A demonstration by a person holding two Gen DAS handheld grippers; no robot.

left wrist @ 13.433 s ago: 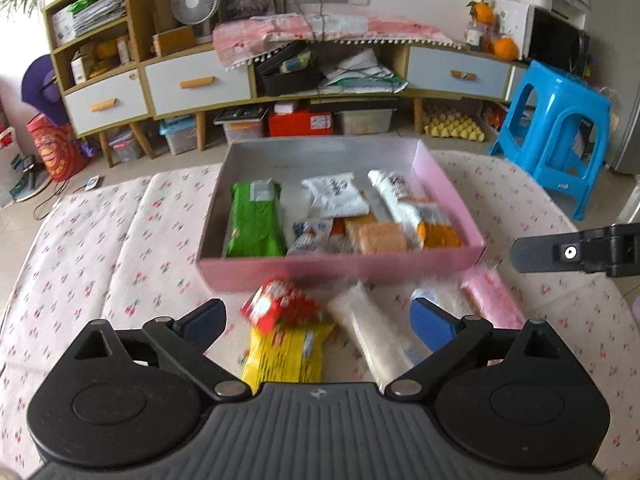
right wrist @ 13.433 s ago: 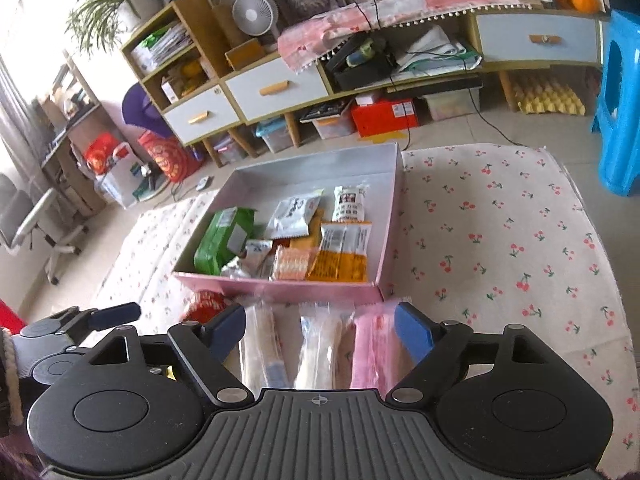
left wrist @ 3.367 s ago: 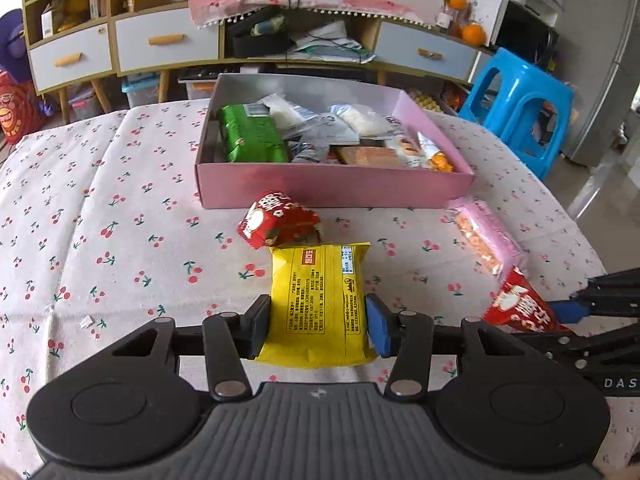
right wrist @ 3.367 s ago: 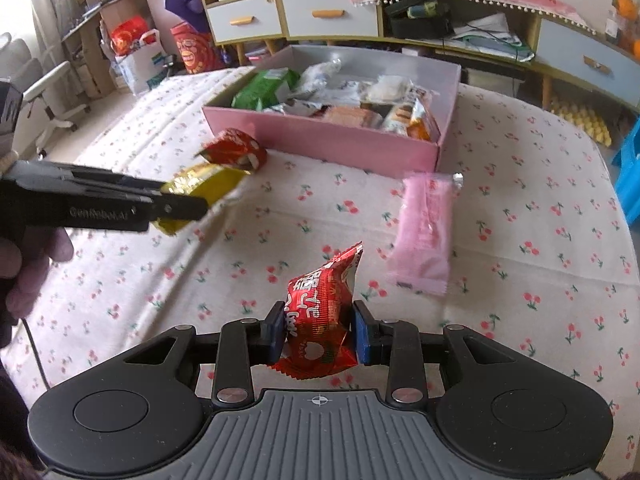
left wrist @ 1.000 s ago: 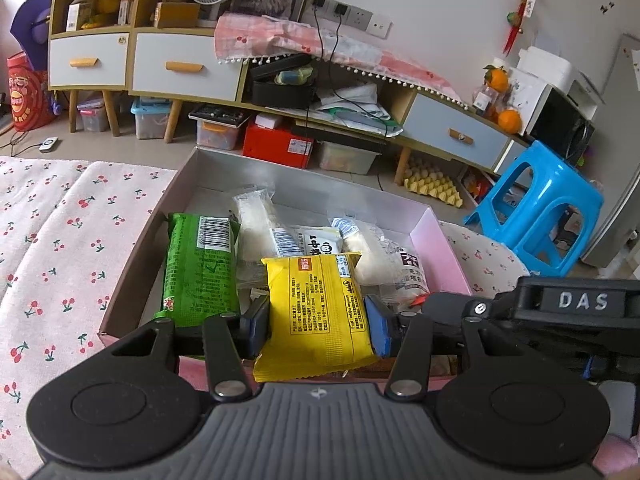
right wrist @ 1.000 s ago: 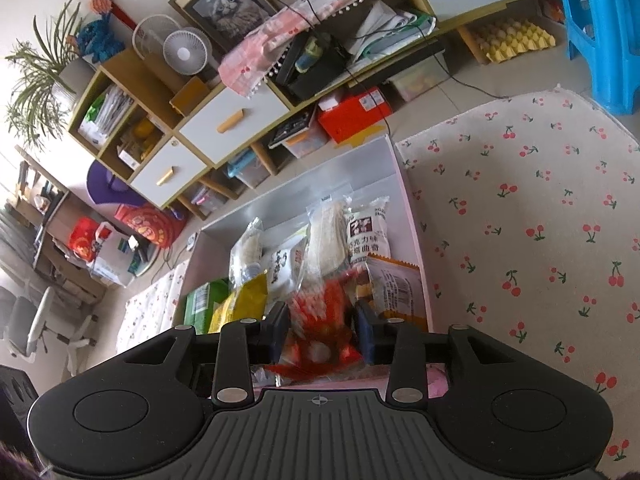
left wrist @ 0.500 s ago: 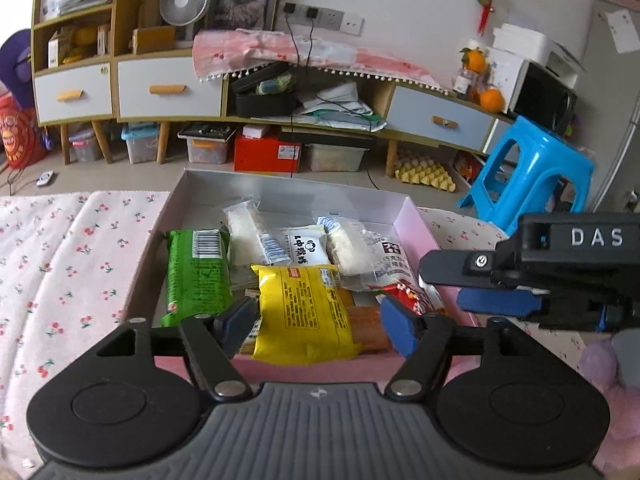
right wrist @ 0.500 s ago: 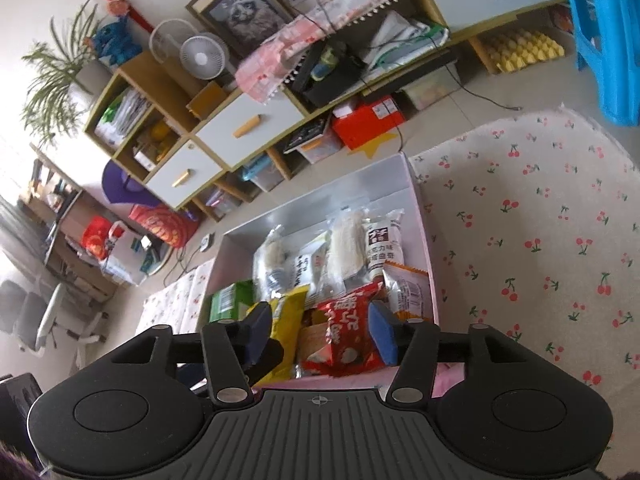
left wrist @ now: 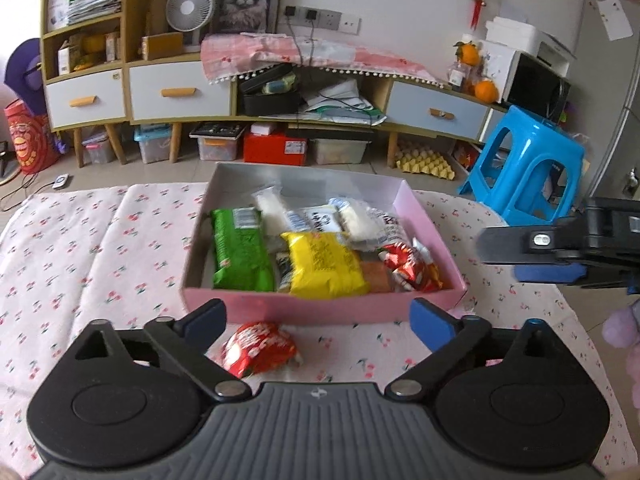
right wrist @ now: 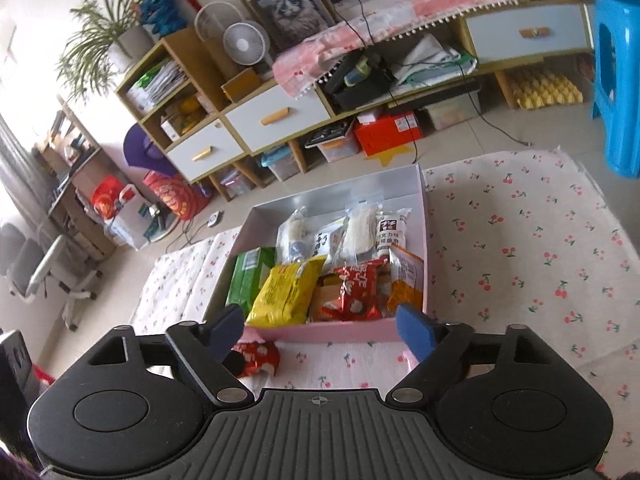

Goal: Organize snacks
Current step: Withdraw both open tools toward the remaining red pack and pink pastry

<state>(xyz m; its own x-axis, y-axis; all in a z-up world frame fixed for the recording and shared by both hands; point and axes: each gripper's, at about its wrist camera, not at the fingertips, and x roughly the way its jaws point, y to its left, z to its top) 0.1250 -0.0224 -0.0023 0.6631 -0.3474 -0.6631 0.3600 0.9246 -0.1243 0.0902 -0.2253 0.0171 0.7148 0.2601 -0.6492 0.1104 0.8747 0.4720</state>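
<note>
The yellow snack pack (left wrist: 325, 263) lay in the pink box (left wrist: 320, 303), near its front wall, with the green packet (left wrist: 239, 255) to its left and a red pack (left wrist: 403, 266) to its right. One more red snack (left wrist: 258, 347) sat on the cherry-print tablecloth (left wrist: 100, 248) just outside the box front. The left gripper (left wrist: 320, 320) was spread wide and empty above that loose snack. The right gripper (right wrist: 322, 330) was spread wide too, holding nothing, before the box's near edge.
</note>
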